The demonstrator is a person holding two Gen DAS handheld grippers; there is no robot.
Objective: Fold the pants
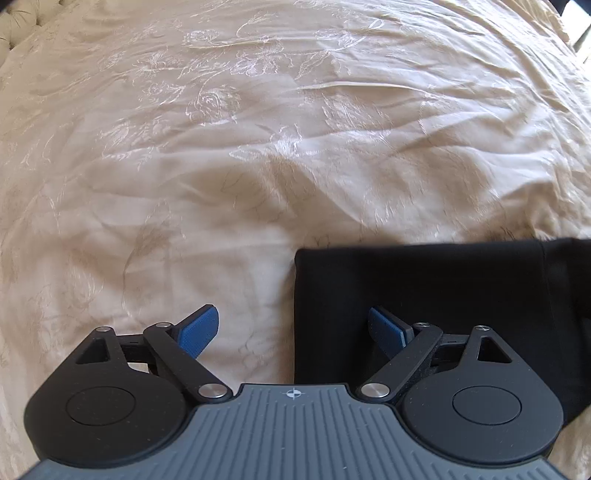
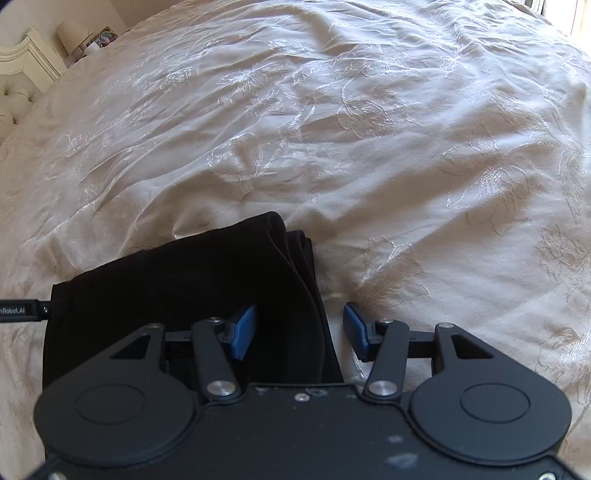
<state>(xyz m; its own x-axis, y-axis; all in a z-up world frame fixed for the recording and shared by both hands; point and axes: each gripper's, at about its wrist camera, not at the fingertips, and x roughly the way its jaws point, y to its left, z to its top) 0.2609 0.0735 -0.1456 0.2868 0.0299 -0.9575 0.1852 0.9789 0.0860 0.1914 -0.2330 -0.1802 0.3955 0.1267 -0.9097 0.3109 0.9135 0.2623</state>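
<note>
Cream embroidered bedspread [image 1: 258,129] filling both wrist views, wrinkled, with shiny floral stitching. At ten o'clock in the right wrist view, tufted headboard [image 2: 16,99] and a lamp [image 2: 72,31] on a cluttered nightstand.

Left gripper [image 1: 293,330] spread wide, pinching nothing: left blue pad [image 1: 201,326] over bare bedspread, right blue pad over black cloth. Black pants [image 1: 436,295] folded into a compact stack, lying flat at four o'clock in the left wrist view, straight left edge running between the two fingers.

Right gripper [image 2: 300,330] likewise spread apart, pinching nothing. Same pants [image 2: 192,280] at eight o'clock here, layered fold edges stacked toward twelve o'clock, right edge falling between the fingers: left blue pad [image 2: 243,328] over the cloth, right one over the bedspread. Contact between pads and fabric: cannot tell. At nine o'clock, a dark bar with white lettering [image 2: 22,310] reaching the pants' left edge.
</note>
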